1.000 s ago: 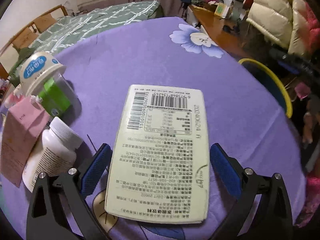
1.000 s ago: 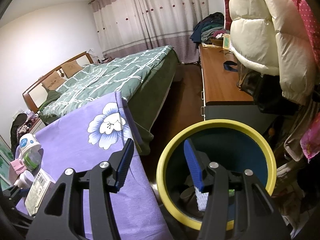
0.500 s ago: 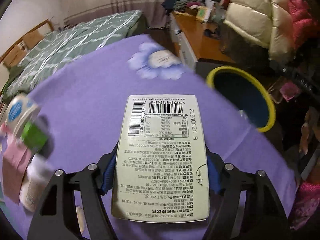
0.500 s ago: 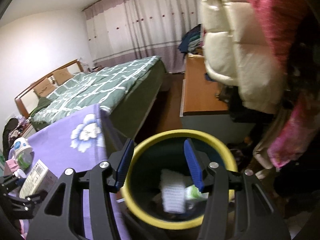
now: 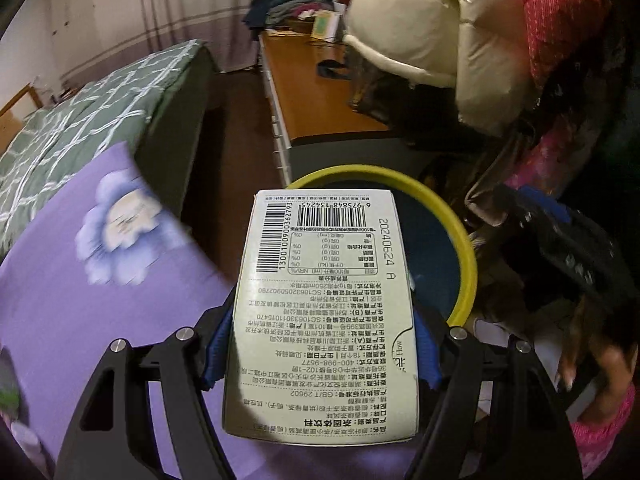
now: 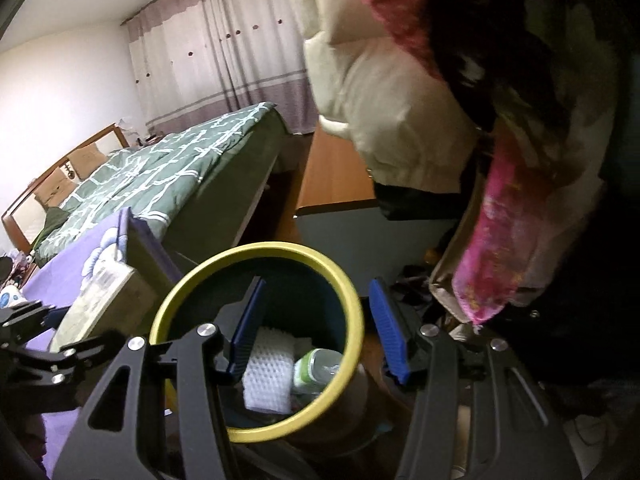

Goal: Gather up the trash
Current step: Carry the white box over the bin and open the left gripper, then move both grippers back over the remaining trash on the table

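My left gripper (image 5: pixel 320 348) is shut on a flat pale-green carton (image 5: pixel 324 308) printed with barcodes. It holds the carton in the air at the edge of the purple table (image 5: pixel 80 312), its far end over the yellow-rimmed blue bin (image 5: pixel 466 248). In the right wrist view the carton (image 6: pixel 108 300) and left gripper (image 6: pixel 36 344) show at the left beside the bin (image 6: pixel 340 280). My right gripper (image 6: pixel 316 332) is open and empty above the bin. White foam netting (image 6: pixel 268 372) and a green-labelled bottle (image 6: pixel 316 370) lie inside the bin.
A bed with a green quilt (image 6: pixel 168 168) stands beyond the table. A wooden desk (image 5: pixel 320 96) and hanging white and pink jackets (image 5: pixel 480 40) crowd the right side above the bin. A white cup (image 6: pixel 10 300) stands on the table's far left.
My left gripper closed on the carton, lifted it off the table and carried it right to the bin. My right gripper opened wider and moved over the bin's opening.
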